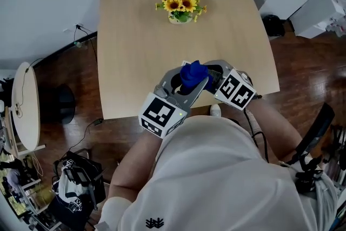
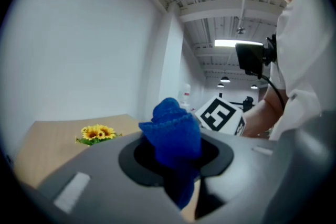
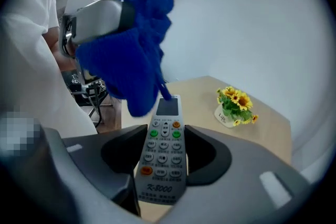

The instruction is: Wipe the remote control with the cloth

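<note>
My right gripper (image 3: 164,148) is shut on a grey remote control (image 3: 160,168), which lies between the jaws keypad up with its screen end pointing away. My left gripper (image 2: 176,165) is shut on a bunched blue cloth (image 2: 172,134). In the right gripper view the blue cloth (image 3: 131,55) hangs from the left gripper and touches the remote's far end by the screen. In the head view both grippers meet over the table's near edge, with the cloth (image 1: 193,75) between the left gripper (image 1: 184,89) and the right gripper (image 1: 215,78). The remote is mostly hidden there.
A small pot of yellow sunflowers (image 1: 181,6) stands at the far side of the light wooden table (image 1: 135,46). A round white side table (image 1: 26,100) and a bag (image 1: 75,186) are on the floor to the left. The person's body is close to the table's near edge.
</note>
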Available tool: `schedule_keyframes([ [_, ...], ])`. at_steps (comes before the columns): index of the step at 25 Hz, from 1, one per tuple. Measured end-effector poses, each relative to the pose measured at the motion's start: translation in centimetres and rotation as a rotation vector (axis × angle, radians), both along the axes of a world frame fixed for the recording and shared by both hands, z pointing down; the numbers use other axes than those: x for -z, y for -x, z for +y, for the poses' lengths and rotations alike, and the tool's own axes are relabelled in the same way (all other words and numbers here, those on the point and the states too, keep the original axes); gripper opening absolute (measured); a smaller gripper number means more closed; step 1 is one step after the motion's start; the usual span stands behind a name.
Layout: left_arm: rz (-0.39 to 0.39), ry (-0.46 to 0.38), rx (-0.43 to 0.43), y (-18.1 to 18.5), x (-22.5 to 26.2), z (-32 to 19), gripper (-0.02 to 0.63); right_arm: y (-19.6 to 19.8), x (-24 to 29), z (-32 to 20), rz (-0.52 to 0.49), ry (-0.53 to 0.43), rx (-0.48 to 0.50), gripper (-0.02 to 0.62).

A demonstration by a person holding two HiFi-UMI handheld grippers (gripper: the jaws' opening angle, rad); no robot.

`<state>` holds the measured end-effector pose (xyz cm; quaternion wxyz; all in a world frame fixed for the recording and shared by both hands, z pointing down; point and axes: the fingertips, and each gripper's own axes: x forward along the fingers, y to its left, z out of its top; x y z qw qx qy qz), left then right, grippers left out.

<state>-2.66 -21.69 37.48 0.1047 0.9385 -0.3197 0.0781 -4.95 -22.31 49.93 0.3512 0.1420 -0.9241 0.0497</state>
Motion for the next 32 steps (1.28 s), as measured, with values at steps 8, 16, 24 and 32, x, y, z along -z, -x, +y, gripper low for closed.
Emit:
schedule_keyframes([
  [8, -0.017, 0.005, -0.044, -4.0, -0.5, 0.2, 0.143, 0.4, 3.3, 1.4, -0.048, -0.011, 0.049, 0.219],
  [16, -0.066, -0.006, 0.06, 0.4, -1.2, 0.3, 0.143, -0.1, 3.1, 2.4, -0.047, -0.01, 0.059, 0.219],
  [24, -0.113, 0.006, 0.215, 7.2, -1.9, -0.7, 0.143, -1.3, 3.0, 2.1, -0.042, -0.004, 0.048, 0.219],
  [32, -0.034, -0.016, 0.163, 4.7, 0.8, 0.0, 0.143, -0.6, 3.0, 2.2, -0.037, -0.007, 0.072, 0.219],
])
